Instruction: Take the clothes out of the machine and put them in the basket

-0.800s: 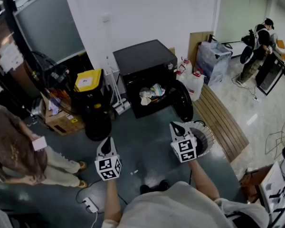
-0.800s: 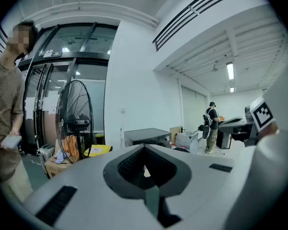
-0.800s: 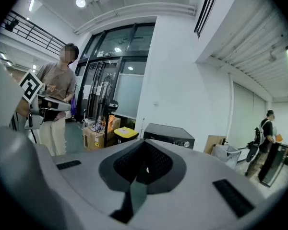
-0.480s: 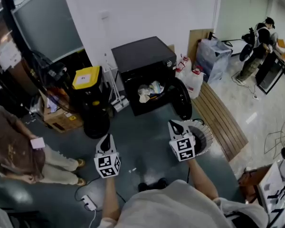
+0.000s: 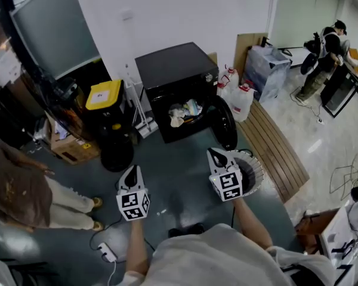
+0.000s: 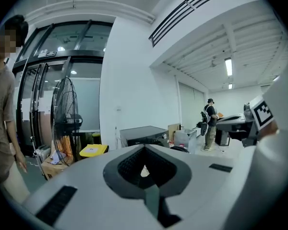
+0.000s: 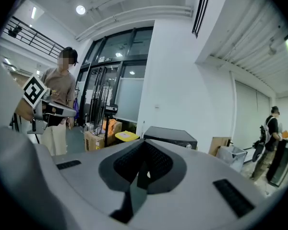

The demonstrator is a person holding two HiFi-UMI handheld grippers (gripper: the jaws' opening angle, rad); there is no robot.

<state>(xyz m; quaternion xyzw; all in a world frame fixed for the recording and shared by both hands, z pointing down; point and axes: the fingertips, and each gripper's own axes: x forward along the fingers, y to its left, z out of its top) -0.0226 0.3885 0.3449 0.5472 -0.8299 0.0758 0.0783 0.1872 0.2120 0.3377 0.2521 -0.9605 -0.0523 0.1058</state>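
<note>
Low in the head view, the left gripper [image 5: 130,174] and the right gripper [image 5: 215,157] each have their jaws pressed together on nothing. The basket [image 5: 260,173] sits on the floor just right of the right gripper. Higher up, at frame centre, the clothes [image 5: 182,110] lie inside the open black machine [image 5: 170,70].

clothes [image 5: 182,110] in machine [image 5: 173,67] (door open to R), basket [image 5: 262,171] front-R of it, bin [image 5: 102,94] to L

Head view overhead; gripper views level, sharing machine [image 5: 174,70].
</note>
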